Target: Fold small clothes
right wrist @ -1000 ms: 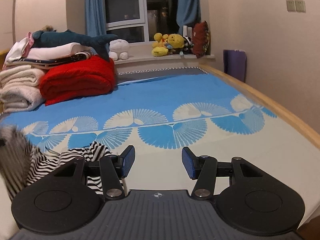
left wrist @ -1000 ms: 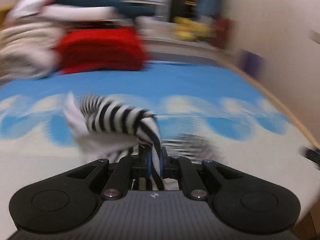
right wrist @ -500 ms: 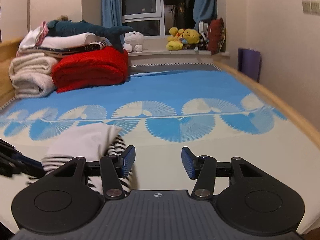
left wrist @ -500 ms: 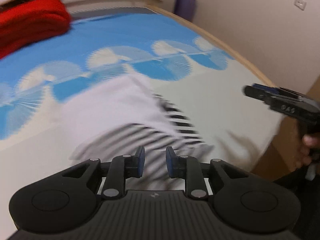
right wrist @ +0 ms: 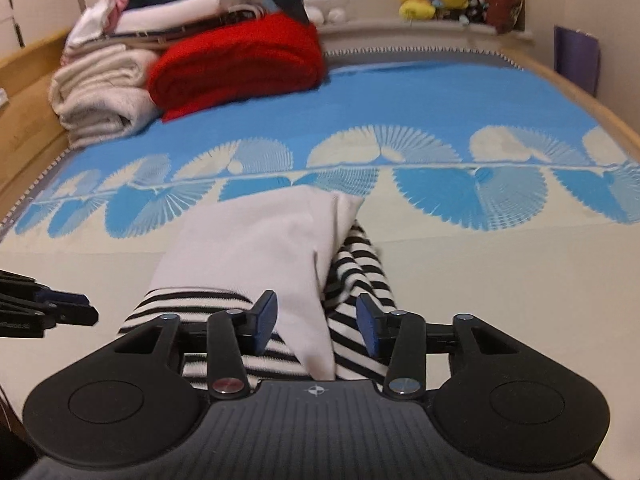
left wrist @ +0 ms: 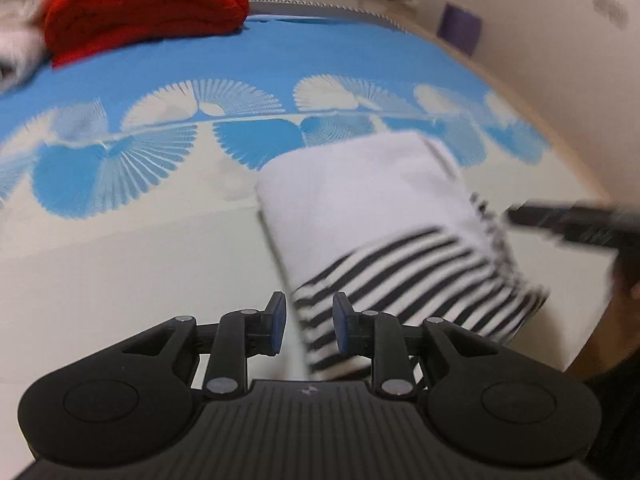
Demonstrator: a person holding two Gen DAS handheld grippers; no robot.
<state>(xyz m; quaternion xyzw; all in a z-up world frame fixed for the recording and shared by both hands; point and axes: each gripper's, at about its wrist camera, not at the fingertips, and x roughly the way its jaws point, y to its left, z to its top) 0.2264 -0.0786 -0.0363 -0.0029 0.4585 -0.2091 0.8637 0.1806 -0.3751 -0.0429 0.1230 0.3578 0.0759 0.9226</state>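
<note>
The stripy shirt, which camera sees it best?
The right wrist view: the striped garment is sharp there, lying on the bed with its white part over the stripes. The left wrist view shows it too, but blurred.

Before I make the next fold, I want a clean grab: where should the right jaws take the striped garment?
Take the striped garment at its near striped hem, coming low from the bed's front edge. That hem lies flat facing the open right gripper, while the bunched sleeve on the right would drag unevenly.
</note>
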